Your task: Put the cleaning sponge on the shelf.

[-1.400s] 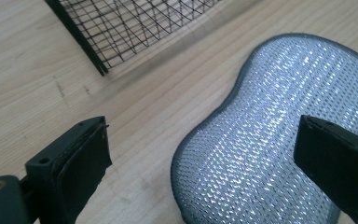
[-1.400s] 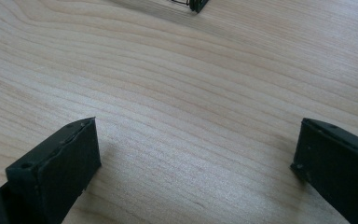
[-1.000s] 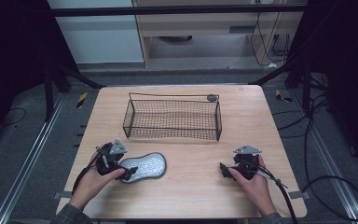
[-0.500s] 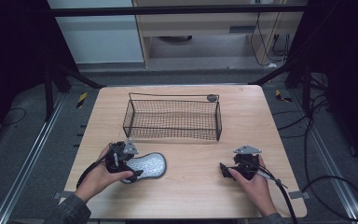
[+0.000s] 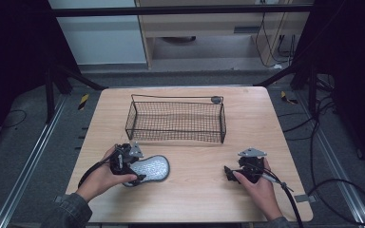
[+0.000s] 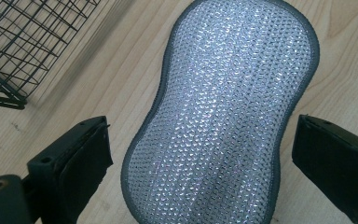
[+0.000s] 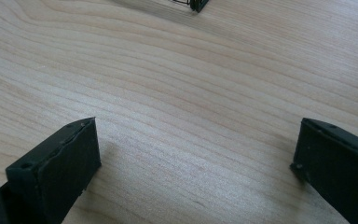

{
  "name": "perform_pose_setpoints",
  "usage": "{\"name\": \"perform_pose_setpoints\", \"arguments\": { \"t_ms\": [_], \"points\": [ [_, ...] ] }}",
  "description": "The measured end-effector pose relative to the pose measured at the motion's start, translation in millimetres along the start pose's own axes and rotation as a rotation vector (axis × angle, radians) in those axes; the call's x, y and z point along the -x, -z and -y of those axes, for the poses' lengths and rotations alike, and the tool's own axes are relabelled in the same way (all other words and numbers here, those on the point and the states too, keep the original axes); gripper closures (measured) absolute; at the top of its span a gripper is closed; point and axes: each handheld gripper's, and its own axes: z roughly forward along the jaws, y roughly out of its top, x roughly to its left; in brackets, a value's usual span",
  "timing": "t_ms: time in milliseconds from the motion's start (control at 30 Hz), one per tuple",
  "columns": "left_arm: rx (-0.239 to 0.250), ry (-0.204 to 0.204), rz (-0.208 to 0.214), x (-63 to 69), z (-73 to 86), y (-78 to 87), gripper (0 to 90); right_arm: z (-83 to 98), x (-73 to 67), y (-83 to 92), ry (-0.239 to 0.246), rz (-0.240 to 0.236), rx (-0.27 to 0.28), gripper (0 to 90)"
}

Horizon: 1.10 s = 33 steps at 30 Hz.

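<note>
Scrubber (image 6: 223, 116): peanut-shaped pad, glittering silver mesh, grey edging, flat on the wooden worktop (image 5: 195, 199) near the wire basket (image 5: 176, 121). Left claw (image 6: 200, 163) spread, straddling its end; weave visible in the left gripper view. Right claw (image 7: 196, 163) spread over bare woodgrain.

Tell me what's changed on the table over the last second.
The left gripper has slid forward over the near end of the silver scrubbing pad, its jaws open on either side, not yet closed. The pad, the wire basket and the right gripper stayed put.
</note>
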Motion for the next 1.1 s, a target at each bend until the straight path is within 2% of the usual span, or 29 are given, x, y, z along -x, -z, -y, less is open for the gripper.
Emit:
{"name": "perform_pose_setpoints", "arguments": {
  "t_ms": [167,300,500,633,800,1100],
  "points": [
    [-0.027,-0.023,0.019,1.7,0.3,-2.1,3.7,0.0,0.2,0.0,0.002,-0.001,0.000,0.7],
    [-0.053,-0.059,0.040,2.2,-1.5,-4.4,3.7,0.0,0.3,0.1,0.002,-0.003,0.000,0.6],
    [-0.079,-0.080,0.063,2.4,-7.9,-9.9,3.8,0.1,0.3,0.1,0.002,-0.003,0.000,0.6],
    [-0.104,-0.117,0.078,3.0,-12.8,-14.1,3.6,0.2,0.4,0.1,0.003,-0.004,0.000,0.6],
    [-0.126,-0.131,0.094,2.2,-16.5,-20.0,3.8,0.1,0.4,0.2,0.003,-0.004,-0.001,0.6],
    [-0.136,-0.159,0.117,4.3,-20.4,-26.4,4.2,0.3,0.7,0.3,0.009,-0.005,-0.002,0.6]
  ]
}}
